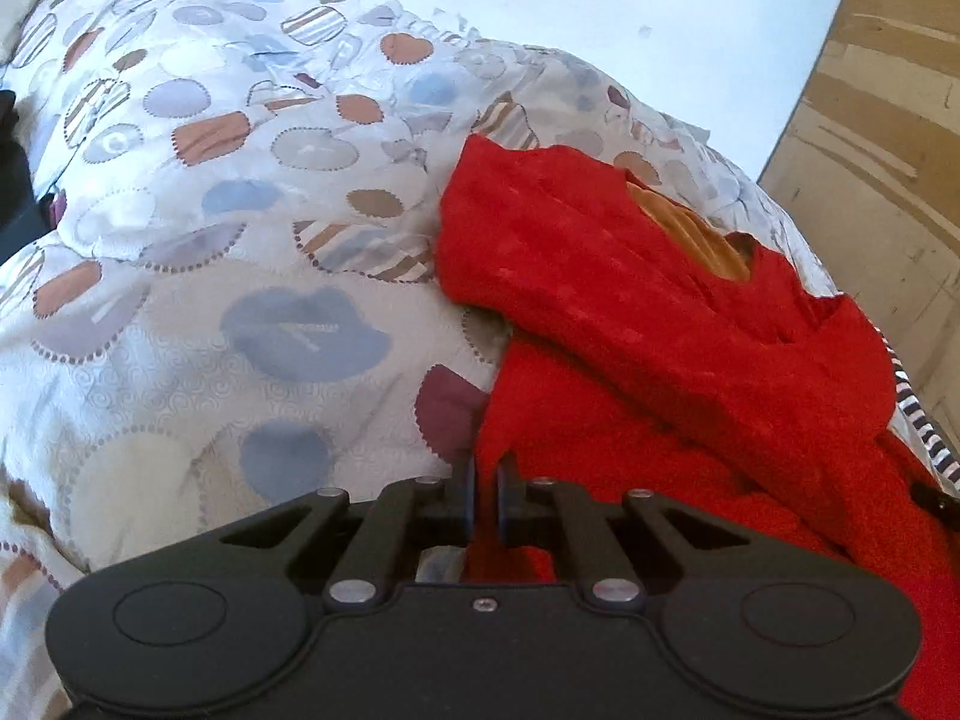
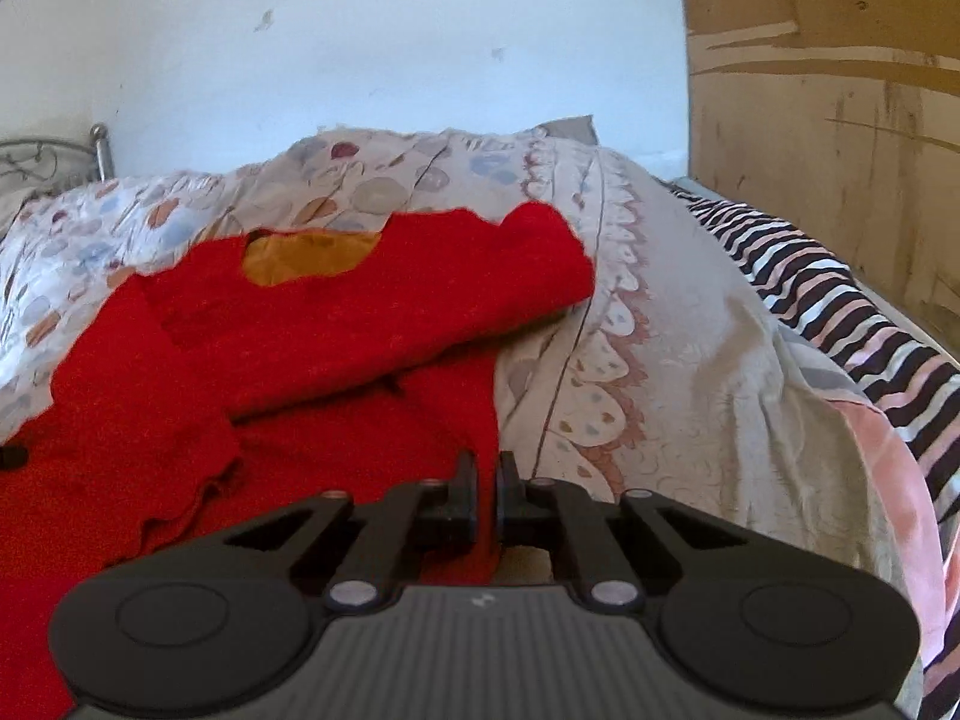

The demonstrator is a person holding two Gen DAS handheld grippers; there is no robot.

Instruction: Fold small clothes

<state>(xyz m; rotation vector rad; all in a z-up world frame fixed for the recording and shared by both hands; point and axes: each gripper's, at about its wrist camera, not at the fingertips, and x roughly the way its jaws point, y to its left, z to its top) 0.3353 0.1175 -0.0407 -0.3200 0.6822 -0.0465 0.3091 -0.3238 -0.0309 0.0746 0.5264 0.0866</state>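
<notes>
The red garment lay rumpled on the patterned quilt, one part folded across its body, with an orange lining showing at the neck opening, a striped cloth lying beyond the quilt's right edge, and a wooden panel and pale wall standing behind. The left gripper was pinched on the garment's left edge and the right gripper was pinched on its right edge, each with jaws pressed nearly together on red fabric. The gripper bodies covered the garment's near part, its hem was cut off by the frame, and a small dark item at the far left edge of the right wrist view could not be identified
</notes>
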